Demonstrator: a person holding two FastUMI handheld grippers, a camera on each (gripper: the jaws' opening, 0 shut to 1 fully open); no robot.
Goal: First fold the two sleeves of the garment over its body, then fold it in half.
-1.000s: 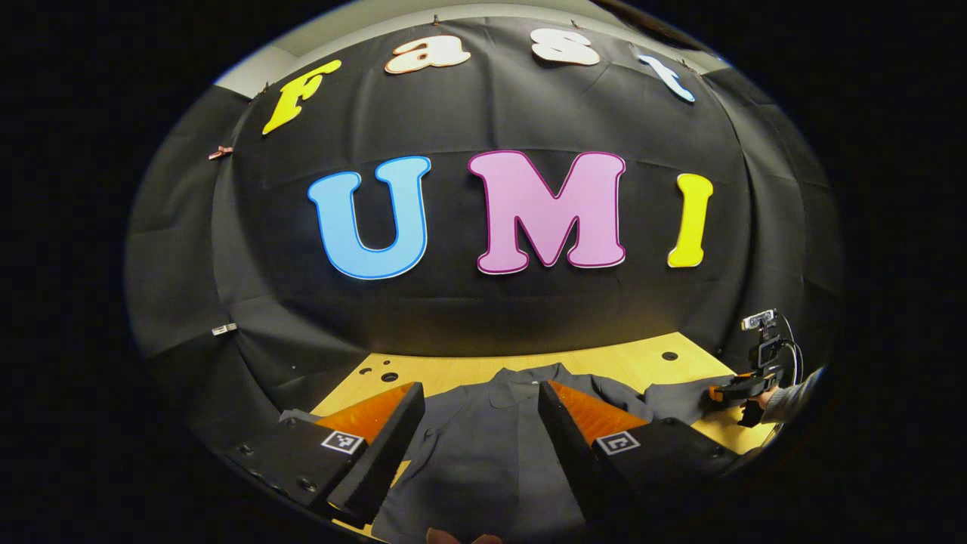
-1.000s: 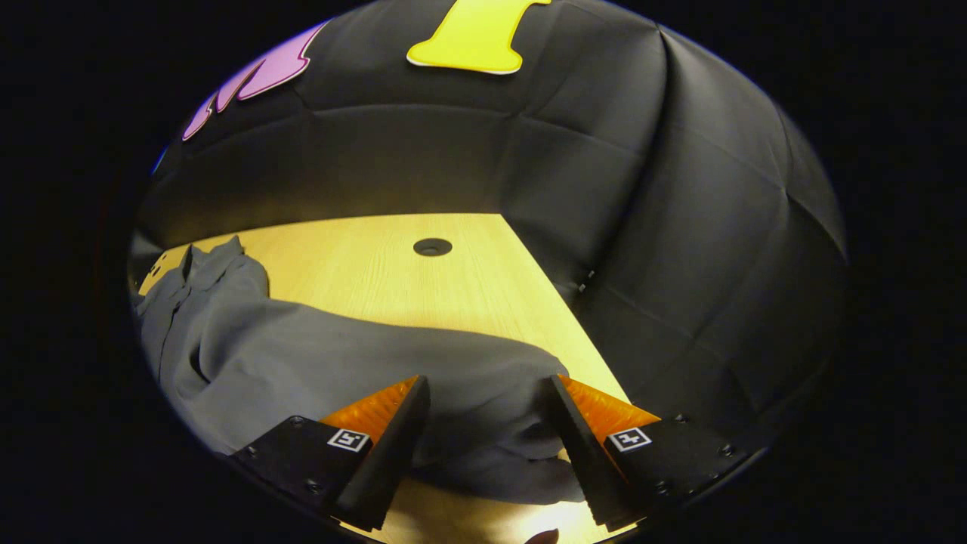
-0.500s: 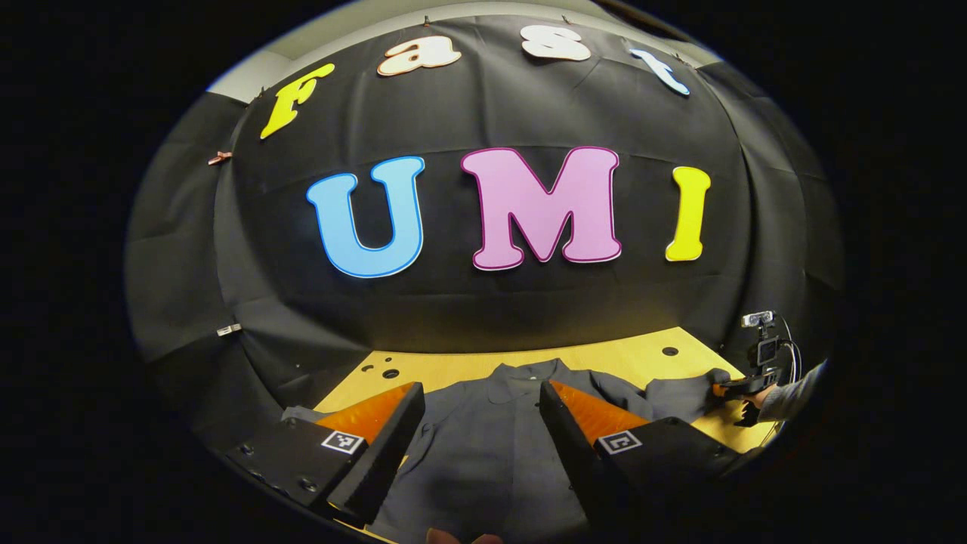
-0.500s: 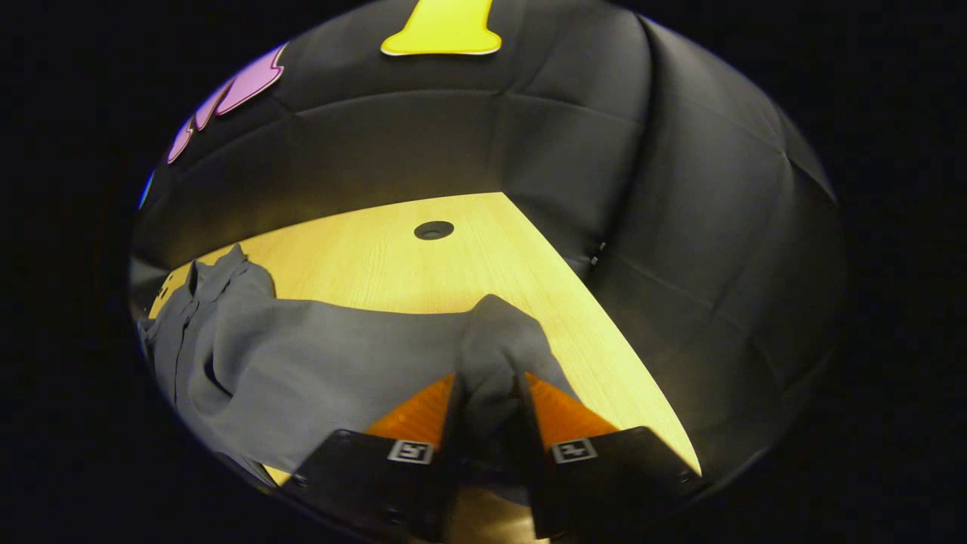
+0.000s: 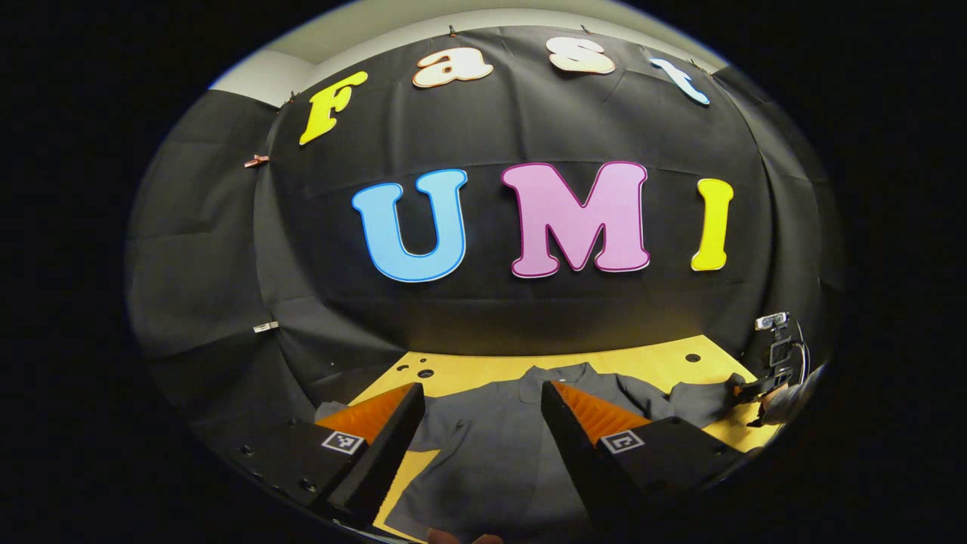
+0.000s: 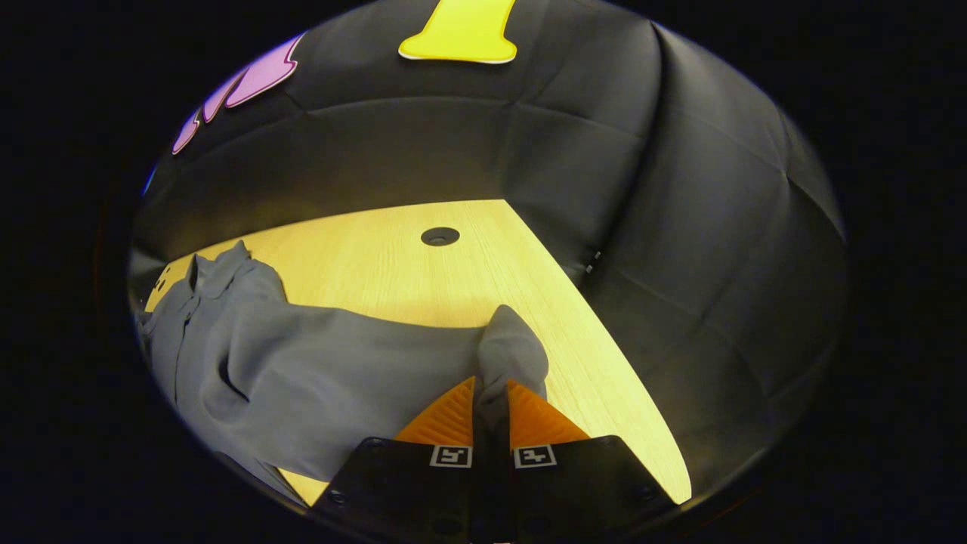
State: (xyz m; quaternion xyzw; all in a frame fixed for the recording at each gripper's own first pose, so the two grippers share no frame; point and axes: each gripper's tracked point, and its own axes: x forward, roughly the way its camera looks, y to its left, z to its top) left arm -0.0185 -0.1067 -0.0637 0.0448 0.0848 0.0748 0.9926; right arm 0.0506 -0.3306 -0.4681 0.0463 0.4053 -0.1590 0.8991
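One right gripper [image 6: 491, 397] pinches one sleeve [image 6: 378, 363]; one left gripper [image 5: 480, 408] gapes

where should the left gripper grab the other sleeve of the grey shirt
At its cuff end, coming in from the shirt's outer left edge. That sleeve lies spread flat beyond the open left gripper, so pinching its tip lets it swing over the shirt's body.

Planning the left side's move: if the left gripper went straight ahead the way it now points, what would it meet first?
Probably the grey garment: the open left gripper hangs above its body, aimed over the collar toward the booth wall. Depth is unclear, so it might pass above the cloth and reach the wall.
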